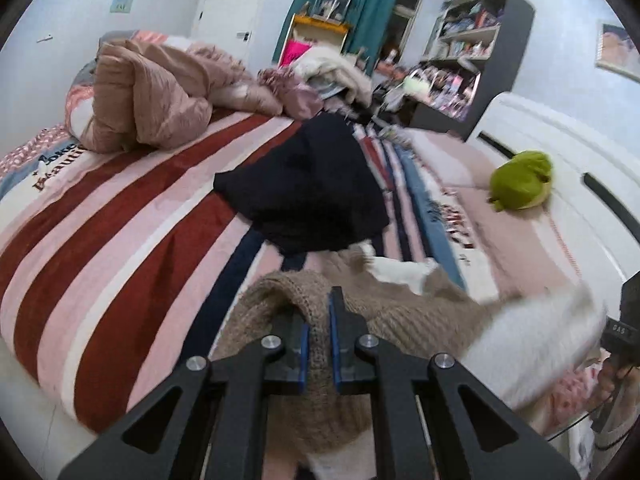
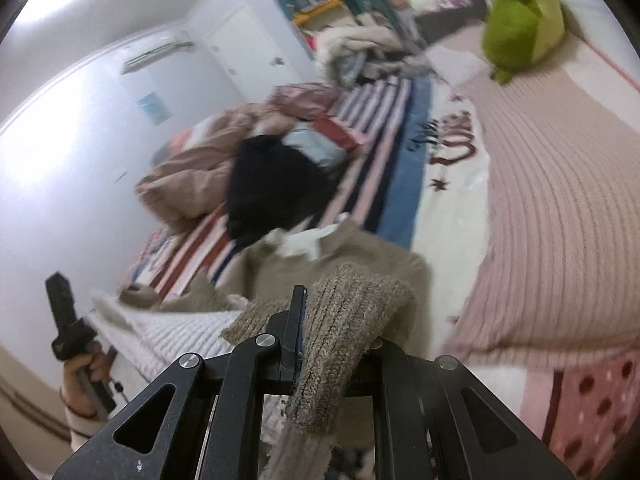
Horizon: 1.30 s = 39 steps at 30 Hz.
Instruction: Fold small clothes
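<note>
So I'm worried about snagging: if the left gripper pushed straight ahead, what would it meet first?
Probably the black garment, lying just past the beige knit sweater that the left gripper grips; depth is unclear.

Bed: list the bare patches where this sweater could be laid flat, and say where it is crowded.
Both grippers, left and right, clamp the beige sweater. Free: the striped blanket between the crumpled comforter and the black garment, and the pink ribbed cover below the green plush. Crowded: the clothes heap at the far end.
</note>
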Each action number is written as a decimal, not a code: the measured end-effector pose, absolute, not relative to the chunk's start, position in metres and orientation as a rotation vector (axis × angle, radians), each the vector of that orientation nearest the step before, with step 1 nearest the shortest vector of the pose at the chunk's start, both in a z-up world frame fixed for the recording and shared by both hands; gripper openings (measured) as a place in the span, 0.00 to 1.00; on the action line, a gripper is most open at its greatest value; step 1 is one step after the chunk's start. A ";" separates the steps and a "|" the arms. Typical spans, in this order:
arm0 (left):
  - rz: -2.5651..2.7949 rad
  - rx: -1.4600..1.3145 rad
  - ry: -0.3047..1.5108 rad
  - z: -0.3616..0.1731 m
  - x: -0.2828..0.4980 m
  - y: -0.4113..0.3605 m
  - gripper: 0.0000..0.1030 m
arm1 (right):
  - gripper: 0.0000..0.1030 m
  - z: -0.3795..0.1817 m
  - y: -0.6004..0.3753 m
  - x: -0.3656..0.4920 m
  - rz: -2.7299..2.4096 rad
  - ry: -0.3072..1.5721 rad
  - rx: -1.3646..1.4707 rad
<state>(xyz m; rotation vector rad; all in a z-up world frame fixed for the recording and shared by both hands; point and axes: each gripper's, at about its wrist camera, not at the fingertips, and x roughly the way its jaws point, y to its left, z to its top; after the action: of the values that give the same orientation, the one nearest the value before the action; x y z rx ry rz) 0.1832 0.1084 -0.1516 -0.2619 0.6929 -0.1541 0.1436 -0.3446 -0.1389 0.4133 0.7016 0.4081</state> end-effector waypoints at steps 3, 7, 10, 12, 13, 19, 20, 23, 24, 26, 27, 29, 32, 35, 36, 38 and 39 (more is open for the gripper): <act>-0.128 -0.249 0.739 -0.165 0.227 0.107 0.06 | 0.06 -0.148 -0.349 0.191 0.357 0.739 0.414; -0.101 -0.239 0.833 -0.191 0.284 0.108 0.07 | 0.06 -0.167 -0.346 0.250 0.298 0.827 0.365; -0.077 -0.236 0.899 -0.217 0.312 0.108 0.08 | 0.06 -0.191 -0.342 0.285 0.268 0.901 0.340; -0.069 -0.242 0.936 -0.232 0.325 0.109 0.10 | 0.06 -0.205 -0.340 0.303 0.258 0.930 0.335; -0.075 -0.254 0.958 -0.238 0.329 0.110 0.16 | 0.06 -0.210 -0.340 0.309 0.261 0.941 0.338; -0.172 -0.286 0.880 -0.221 0.304 0.117 0.68 | 0.19 -0.226 -0.348 0.321 0.321 1.019 0.422; -0.186 -0.287 0.864 -0.214 0.297 0.118 0.68 | 0.28 -0.224 -0.352 0.318 0.342 1.026 0.437; -0.243 -0.294 0.803 -0.185 0.275 0.122 0.68 | 0.69 -0.207 -0.358 0.302 0.386 1.006 0.427; -0.248 -0.284 0.789 -0.178 0.269 0.121 0.68 | 0.75 -0.201 -0.358 0.297 0.364 0.990 0.399; -0.284 -0.260 0.754 -0.161 0.253 0.117 0.68 | 0.75 -0.183 -0.356 0.283 0.322 0.950 0.317; -0.322 -0.252 0.739 -0.155 0.243 0.114 0.68 | 0.75 -0.175 -0.354 0.275 0.319 0.931 0.301; -0.408 -0.237 0.738 -0.151 0.232 0.104 0.68 | 0.75 -0.159 -0.346 0.252 0.363 0.872 0.292; -0.534 -0.188 0.781 -0.161 0.217 0.079 0.56 | 0.62 -0.147 -0.325 0.223 0.457 0.822 0.280; -0.565 -0.171 0.888 -0.191 0.220 0.059 0.26 | 0.24 -0.150 -0.294 0.197 0.520 0.802 0.232; -0.565 -0.171 0.916 -0.200 0.224 0.055 0.26 | 0.20 -0.154 -0.285 0.193 0.537 0.811 0.229; -0.545 -0.157 0.950 -0.212 0.233 0.048 0.26 | 0.16 -0.166 -0.270 0.187 0.564 0.842 0.216; -0.524 -0.144 0.966 -0.217 0.241 0.046 0.26 | 0.15 -0.171 -0.264 0.186 0.566 0.860 0.207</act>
<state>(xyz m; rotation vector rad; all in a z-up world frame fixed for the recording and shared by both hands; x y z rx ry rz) 0.2415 0.0456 -0.2167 -0.1440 0.9657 -0.5239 0.1857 -0.2644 -0.1714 0.2072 0.8601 0.5661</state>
